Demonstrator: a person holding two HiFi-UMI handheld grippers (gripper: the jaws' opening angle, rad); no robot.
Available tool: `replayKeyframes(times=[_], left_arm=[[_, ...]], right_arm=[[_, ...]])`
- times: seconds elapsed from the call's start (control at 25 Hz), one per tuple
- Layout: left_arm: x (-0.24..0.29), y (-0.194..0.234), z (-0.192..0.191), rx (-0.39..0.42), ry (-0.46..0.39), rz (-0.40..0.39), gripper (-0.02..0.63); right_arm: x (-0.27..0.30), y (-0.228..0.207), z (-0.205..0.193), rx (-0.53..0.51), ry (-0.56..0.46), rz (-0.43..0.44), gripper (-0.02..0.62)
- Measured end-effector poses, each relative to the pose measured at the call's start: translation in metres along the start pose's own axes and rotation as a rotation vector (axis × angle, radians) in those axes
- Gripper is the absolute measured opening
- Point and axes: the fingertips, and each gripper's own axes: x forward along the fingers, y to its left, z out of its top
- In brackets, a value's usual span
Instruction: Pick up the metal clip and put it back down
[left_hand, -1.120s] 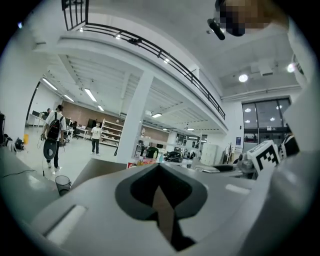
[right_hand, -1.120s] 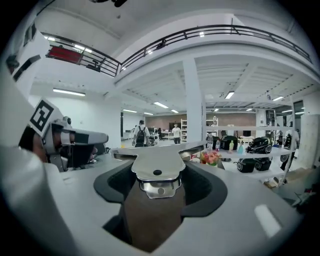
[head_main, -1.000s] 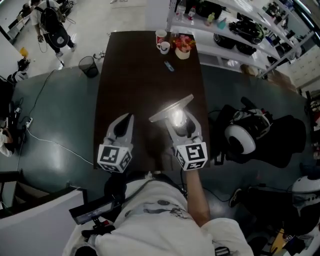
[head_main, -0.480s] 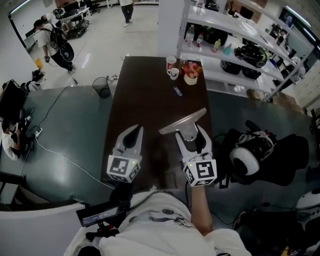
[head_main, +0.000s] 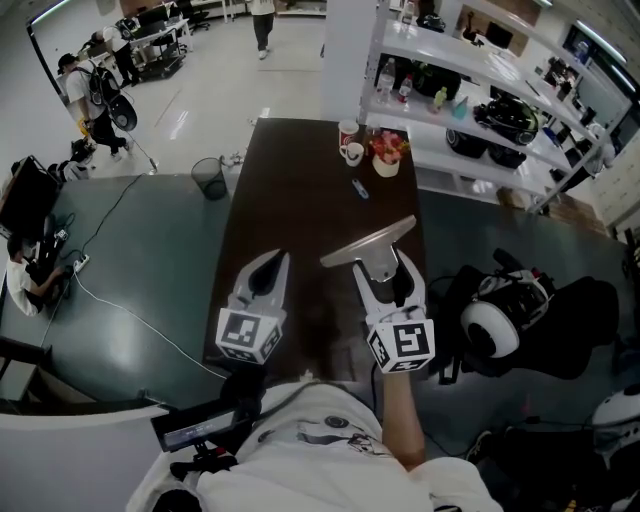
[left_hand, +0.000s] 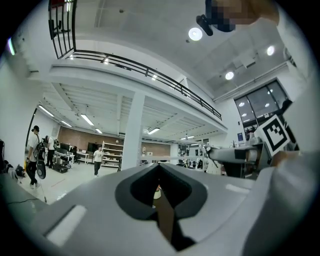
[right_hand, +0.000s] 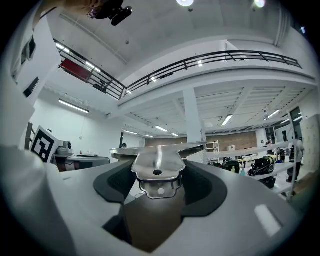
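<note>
**Metal clip gripped in the right gripper over the table**

In the head view, the metal clip (head_main: 368, 243) is being held by its narrow handle end between the jaws of the right gripper (head_main: 384, 272), its long flat bar lying crosswise beyond the jaw tips. It is being carried over the near half of the dark table (head_main: 290, 190). The left gripper (head_main: 271, 260) is being held just beside it, apart from the clip, with its tips drawn together. At the table's far end, two mugs (head_main: 350, 143), a flower pot (head_main: 386, 152) and a small blue object (head_main: 359, 188) are being left well apart from both grippers.

In the left gripper view, the left gripper (left_hand: 159, 166) is being kept clenched on nothing — only a thin sliver of brown table is showing between its jaws.

In the right gripper view, the right gripper (right_hand: 160, 181) is being kept clamped on the metal clip (right_hand: 156, 159), the pads pressing its shiny handle from both sides while the bar is spreading level across the jaw tips.
</note>
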Motion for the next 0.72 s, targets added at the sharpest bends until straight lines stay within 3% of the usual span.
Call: replayKeyframes(times=[0.72], left_arm=[[-0.003,0.003,-0.011,-0.021,0.028,0.01,-0.003]], right_arm=[[0.001,0.001,-0.012,0.015,0.029,0.002,0.288]])
